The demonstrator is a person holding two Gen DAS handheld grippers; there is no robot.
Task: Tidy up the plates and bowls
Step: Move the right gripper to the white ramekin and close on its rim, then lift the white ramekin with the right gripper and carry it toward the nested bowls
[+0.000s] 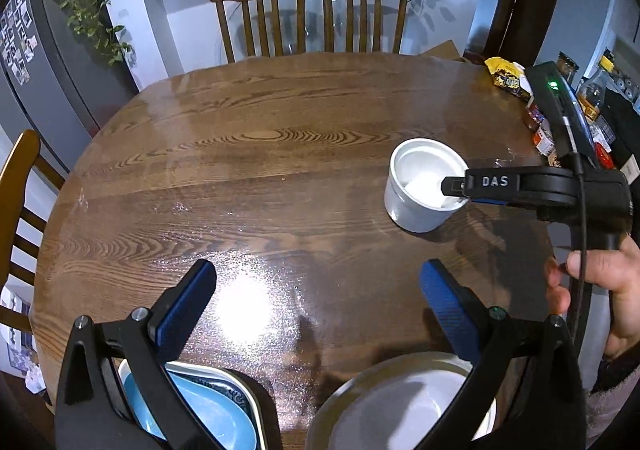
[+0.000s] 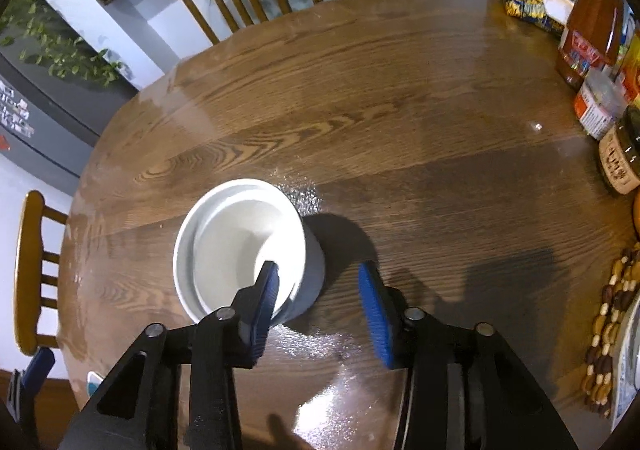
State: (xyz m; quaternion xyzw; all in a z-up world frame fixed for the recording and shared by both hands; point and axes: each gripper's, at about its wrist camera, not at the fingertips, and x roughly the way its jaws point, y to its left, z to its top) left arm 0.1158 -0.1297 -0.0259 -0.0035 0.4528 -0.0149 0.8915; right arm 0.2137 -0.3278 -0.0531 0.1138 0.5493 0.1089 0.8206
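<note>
White bowl [image 2: 240, 246] stood upright on the round wooden table [image 2: 380, 98], left of centre in the right wrist view and right of centre in the left wrist view [image 1: 424, 186]. A second white bowl appeared nested inside it. The right gripper [image 2: 318, 290] straddled the bowl's near right wall: one blue-padded finger [image 2: 266, 302] reached inside the rim, the other [image 2: 374, 314] stood outside, apart from the wall. The pads did not press on the rim, so the claw was released, with the wall between its jaws. In the left wrist view the same tool entered from the right edge, held by a hand [image 1: 600, 290], its tip over the bowl's interior. The left gripper [image 1: 318, 286] hung with its jaws spread wide above bare tabletop, grasping nothing. At the lower edge of that frame lay a blue dish [image 1: 200, 410] in a white tray at left and a white plate [image 1: 400, 402] at right. Jars and packets [image 2: 592, 62] lined the upper right
</note>
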